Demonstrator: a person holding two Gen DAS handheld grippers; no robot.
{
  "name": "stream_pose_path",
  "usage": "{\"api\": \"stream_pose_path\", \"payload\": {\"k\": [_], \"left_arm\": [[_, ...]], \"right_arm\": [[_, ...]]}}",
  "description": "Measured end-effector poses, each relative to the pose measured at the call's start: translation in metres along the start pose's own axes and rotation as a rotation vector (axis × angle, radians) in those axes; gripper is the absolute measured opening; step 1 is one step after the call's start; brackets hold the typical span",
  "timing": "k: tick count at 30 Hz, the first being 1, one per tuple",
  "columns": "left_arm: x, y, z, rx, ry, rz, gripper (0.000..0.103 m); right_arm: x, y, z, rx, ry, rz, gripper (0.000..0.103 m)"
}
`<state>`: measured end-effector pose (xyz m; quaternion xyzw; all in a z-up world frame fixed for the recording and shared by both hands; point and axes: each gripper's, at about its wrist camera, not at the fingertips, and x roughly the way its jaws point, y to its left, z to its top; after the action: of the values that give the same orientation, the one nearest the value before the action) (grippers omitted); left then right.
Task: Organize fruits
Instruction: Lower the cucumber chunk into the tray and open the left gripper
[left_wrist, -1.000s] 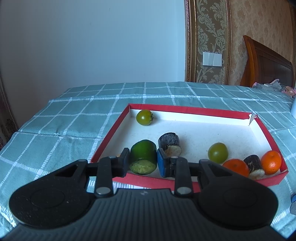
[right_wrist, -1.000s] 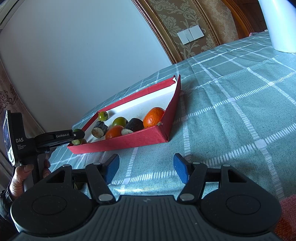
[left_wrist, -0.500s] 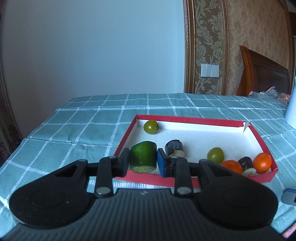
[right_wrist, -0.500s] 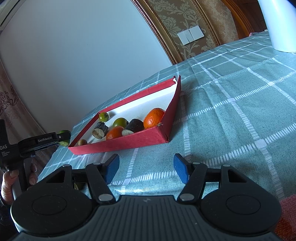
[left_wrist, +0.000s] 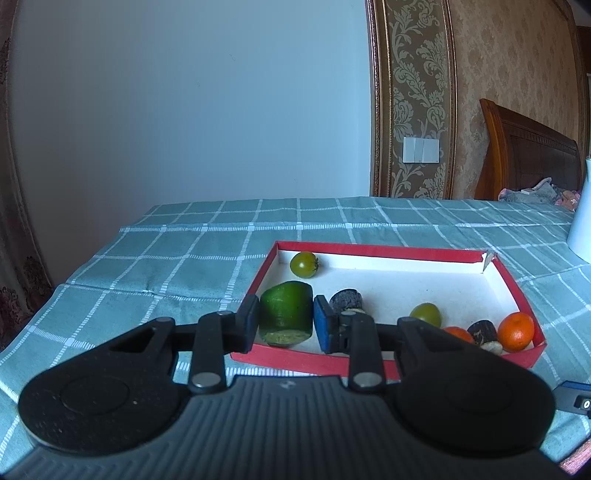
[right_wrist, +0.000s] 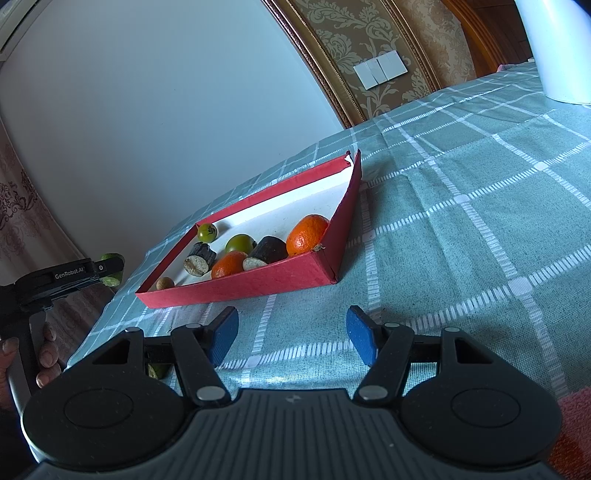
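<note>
My left gripper (left_wrist: 285, 320) is shut on a green cut fruit piece (left_wrist: 286, 313) and holds it in the air, near the front left of the red tray (left_wrist: 380, 252). The tray holds two green tomatoes (left_wrist: 304, 264), two oranges (left_wrist: 516, 331) and two dark cut pieces (left_wrist: 346, 301). In the right wrist view the left gripper with the green piece (right_wrist: 110, 272) is left of the tray (right_wrist: 258, 284). My right gripper (right_wrist: 291, 334) is open and empty above the cloth, in front of the tray.
A small brown nut (right_wrist: 164, 283) lies in the tray's near left corner. A green scrap (right_wrist: 159, 370) lies on the checked tablecloth (right_wrist: 461, 229) under my right gripper. A white container (right_wrist: 554, 51) stands at the far right. The table's left edge (left_wrist: 44, 306) is close.
My left gripper has pulled back and up away from the tray with the green piece in it. The right gripper has not moved.
</note>
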<state>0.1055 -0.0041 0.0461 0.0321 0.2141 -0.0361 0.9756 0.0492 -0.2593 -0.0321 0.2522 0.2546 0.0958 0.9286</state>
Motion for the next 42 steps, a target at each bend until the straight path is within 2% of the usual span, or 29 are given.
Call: {"api": "stream_pose_path", "payload": {"k": [10, 21, 42], "left_arm": [[0.008, -0.02, 0.0, 0.017, 0.021, -0.001, 0.028], [0.019, -0.016, -0.002, 0.006, 0.052, 0.023, 0.028], [0.032, -0.02, -0.007, 0.017, 0.076, 0.023, 0.028]], "right_arm": [[-0.001, -0.001, 0.0, 0.002, 0.0, 0.002, 0.064], [0.0, -0.001, -0.001, 0.002, 0.002, 0.005, 0.064], [0.0, -0.001, 0.0, 0.007, -0.003, 0.011, 0.065]]}}
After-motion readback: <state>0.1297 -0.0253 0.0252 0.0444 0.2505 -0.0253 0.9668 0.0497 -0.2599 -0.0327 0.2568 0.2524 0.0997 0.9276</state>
